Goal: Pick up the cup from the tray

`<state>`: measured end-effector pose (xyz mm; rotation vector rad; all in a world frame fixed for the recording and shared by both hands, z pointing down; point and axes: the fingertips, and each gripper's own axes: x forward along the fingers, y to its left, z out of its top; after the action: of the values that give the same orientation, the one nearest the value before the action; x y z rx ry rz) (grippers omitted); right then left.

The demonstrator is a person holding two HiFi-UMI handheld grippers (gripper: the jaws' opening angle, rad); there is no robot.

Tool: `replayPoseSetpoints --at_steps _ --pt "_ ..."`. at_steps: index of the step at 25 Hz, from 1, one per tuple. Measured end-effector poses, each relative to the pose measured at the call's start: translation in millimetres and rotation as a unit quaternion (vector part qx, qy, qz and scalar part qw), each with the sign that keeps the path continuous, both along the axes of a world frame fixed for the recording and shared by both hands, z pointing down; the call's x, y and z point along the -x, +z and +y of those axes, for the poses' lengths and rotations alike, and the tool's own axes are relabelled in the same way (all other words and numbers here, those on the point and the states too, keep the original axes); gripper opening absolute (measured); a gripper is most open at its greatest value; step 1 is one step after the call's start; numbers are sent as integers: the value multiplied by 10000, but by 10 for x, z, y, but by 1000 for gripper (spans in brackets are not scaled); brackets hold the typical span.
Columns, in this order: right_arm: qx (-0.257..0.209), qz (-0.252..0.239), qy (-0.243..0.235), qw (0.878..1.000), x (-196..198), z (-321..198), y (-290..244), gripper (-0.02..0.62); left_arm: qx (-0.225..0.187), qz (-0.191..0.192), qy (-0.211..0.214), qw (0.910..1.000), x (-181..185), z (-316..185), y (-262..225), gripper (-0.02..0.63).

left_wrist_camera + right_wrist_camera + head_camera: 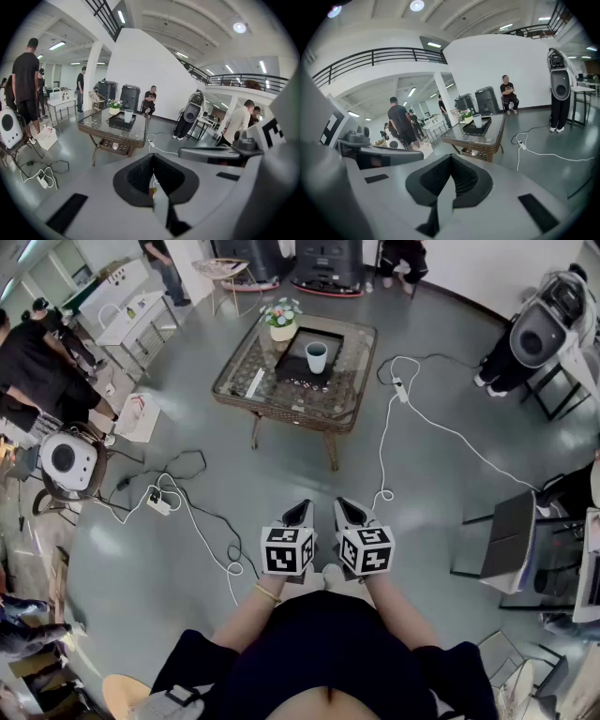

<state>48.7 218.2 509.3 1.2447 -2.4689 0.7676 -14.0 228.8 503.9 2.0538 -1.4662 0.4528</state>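
A pale cup [317,356] stands upright in a black tray [298,368] on a glass-topped wicker table [246,381], far ahead of me across the floor. My left gripper [298,512] and right gripper [349,511] are held side by side close to my body, both shut with nothing between the jaws. In the left gripper view the cup [128,115] and tray [120,123] show small, well beyond the shut left gripper [152,176]. The right gripper view shows the cup [477,120] on the tray [482,127], far past the shut right gripper [451,180].
A flower pot [282,322] sits on the table beside the tray. White cables [382,442] and a power strip [159,503] lie on the floor between me and the table. People stand at the left [37,362]; chairs and a desk [511,540] stand at the right.
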Motion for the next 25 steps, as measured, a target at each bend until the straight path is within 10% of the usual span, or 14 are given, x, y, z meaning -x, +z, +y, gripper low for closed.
replayPoseSetpoints --at_steps 25 --pt "-52 8 -155 9999 326 -100 -63 8 -31 75 39 10000 214 -172 -24 8"
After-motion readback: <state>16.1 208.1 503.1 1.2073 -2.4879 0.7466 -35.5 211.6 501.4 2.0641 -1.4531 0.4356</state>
